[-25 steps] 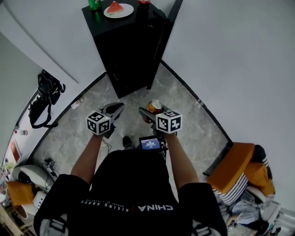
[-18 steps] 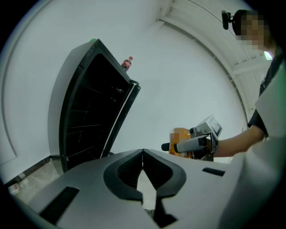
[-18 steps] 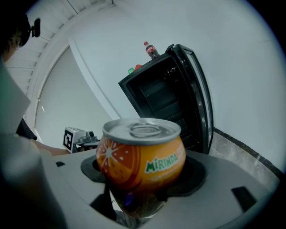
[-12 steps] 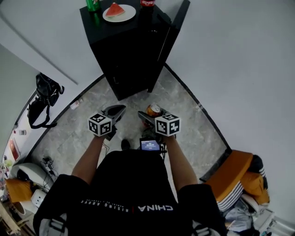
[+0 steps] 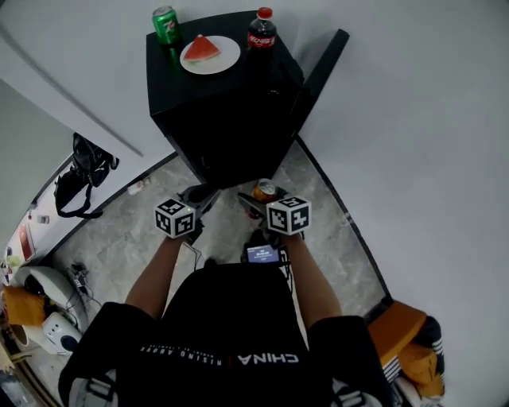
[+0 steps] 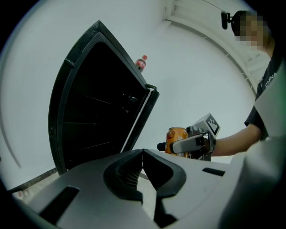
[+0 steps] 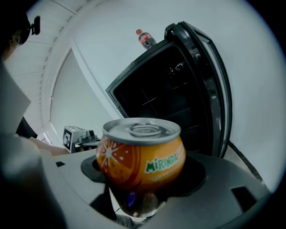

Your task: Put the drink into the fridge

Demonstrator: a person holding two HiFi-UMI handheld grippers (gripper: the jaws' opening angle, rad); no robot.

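Observation:
An orange Mirinda can (image 7: 140, 152) stands upright between the jaws of my right gripper (image 7: 144, 185), which is shut on it. In the head view the can (image 5: 264, 191) and the right gripper (image 5: 256, 199) hover just in front of the black fridge (image 5: 223, 119). The fridge door (image 5: 320, 70) is swung open to the right, and dark shelves (image 7: 167, 105) show inside. My left gripper (image 5: 200, 196) is beside the right one, level with it. Its jaws (image 6: 143, 154) are shut with nothing between them.
On top of the fridge stand a green can (image 5: 165, 24), a plate with a watermelon slice (image 5: 210, 54) and a cola bottle (image 5: 262, 32). A black bag (image 5: 79, 179) lies by the left wall. White walls close the corner behind the fridge.
The person has moved closer to the fridge. Both grippers and the held can now sit nearer its open front. The jaws have not changed.

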